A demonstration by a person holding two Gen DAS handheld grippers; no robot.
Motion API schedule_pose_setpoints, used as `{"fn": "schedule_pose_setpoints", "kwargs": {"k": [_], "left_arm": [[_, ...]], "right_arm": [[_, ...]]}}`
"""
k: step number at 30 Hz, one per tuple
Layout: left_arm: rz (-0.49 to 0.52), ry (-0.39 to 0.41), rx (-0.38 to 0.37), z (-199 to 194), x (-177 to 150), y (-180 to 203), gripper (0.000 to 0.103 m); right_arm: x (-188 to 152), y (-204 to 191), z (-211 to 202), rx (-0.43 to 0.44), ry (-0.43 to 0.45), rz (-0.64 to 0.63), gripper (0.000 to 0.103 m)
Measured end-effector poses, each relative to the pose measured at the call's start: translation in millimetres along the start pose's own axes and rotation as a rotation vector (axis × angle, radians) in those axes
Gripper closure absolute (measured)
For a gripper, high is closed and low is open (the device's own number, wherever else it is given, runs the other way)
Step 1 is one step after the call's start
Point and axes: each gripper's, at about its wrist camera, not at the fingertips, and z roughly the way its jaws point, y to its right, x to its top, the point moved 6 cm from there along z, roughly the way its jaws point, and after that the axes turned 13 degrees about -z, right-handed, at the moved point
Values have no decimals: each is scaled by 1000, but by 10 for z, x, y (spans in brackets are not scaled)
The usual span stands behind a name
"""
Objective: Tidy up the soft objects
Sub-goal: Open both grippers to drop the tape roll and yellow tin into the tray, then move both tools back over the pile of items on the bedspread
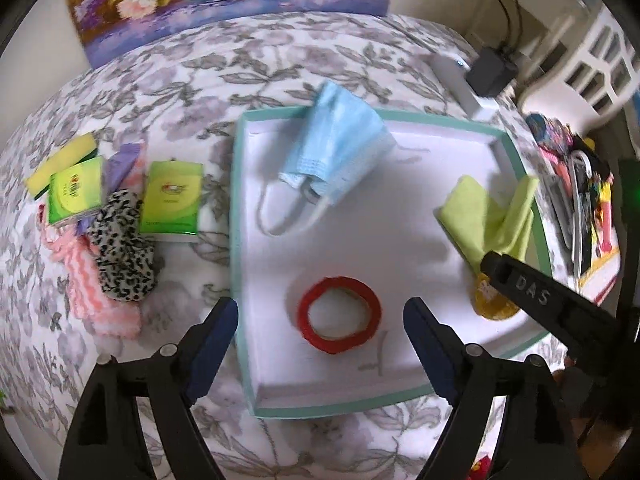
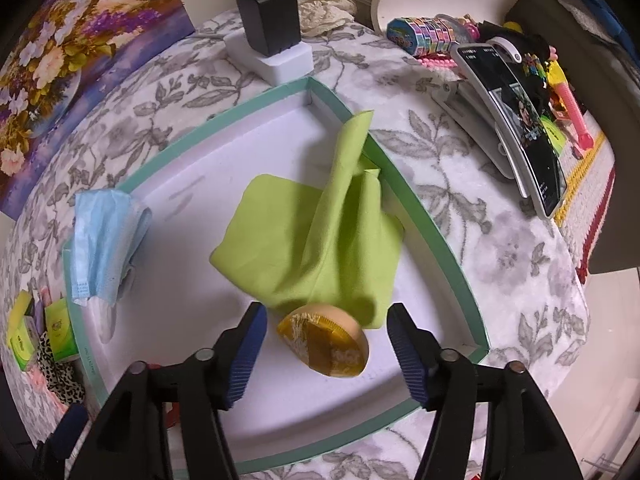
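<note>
A white tray with a teal rim (image 1: pixel 240 216) lies on the flowered cover. On its floor rests a red fabric ring (image 1: pixel 339 350), and my left gripper (image 1: pixel 322 312) hangs over it, open, with both pads well clear of the ring. A blue face mask (image 1: pixel 336 152) drapes over the tray's far rim. A crumpled green cloth (image 2: pixel 304 240) lies by the tray's right wall. Against the cloth sits a round yellow-tan puff (image 2: pixel 332 340), and my right gripper (image 2: pixel 326 316) stands open astride it, pads not touching.
Left of the tray lie two green tissue packs (image 1: pixel 172 200), a leopard-print cloth (image 1: pixel 124 248), a pink knitted piece (image 1: pixel 100 300) and a yellow sponge (image 1: pixel 60 160). A charger on a white power strip (image 2: pixel 272 36), a phone on a stand (image 2: pixel 516 120) and toys crowd the far right.
</note>
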Motion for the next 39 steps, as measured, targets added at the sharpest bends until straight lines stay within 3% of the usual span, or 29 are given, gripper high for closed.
{"fn": "schedule_pose_setpoints", "kwargs": {"k": [6,11,14,23,27,31,34,39], "left_arm": [[-132,15,17,-15,134,-316,14],[-229,39,52,-40,226,-600,13],[-284,51,68,-73,284,-786,2],[-444,62,99,-204,415,-1446,2],[-515,100,115,-340,469,-1780,2],[-562,148,183,-481,514,-2163,2],[-592,168,217,-558,506,-2392,2],[-661,174,215,-622,473,-2756,2]], "right_arm": [[12,-23,32,2,3,-11,0],[11,-50,32,2,9,-28,0],[14,-89,24,1,13,-46,0],[-1,-347,-90,-25,46,-121,0],[-28,-690,-222,16,94,-209,0],[-142,-1068,-295,76,102,-278,0],[-224,-1353,-364,67,119,-353,0],[-248,-1727,-443,95,136,-420,0]]}}
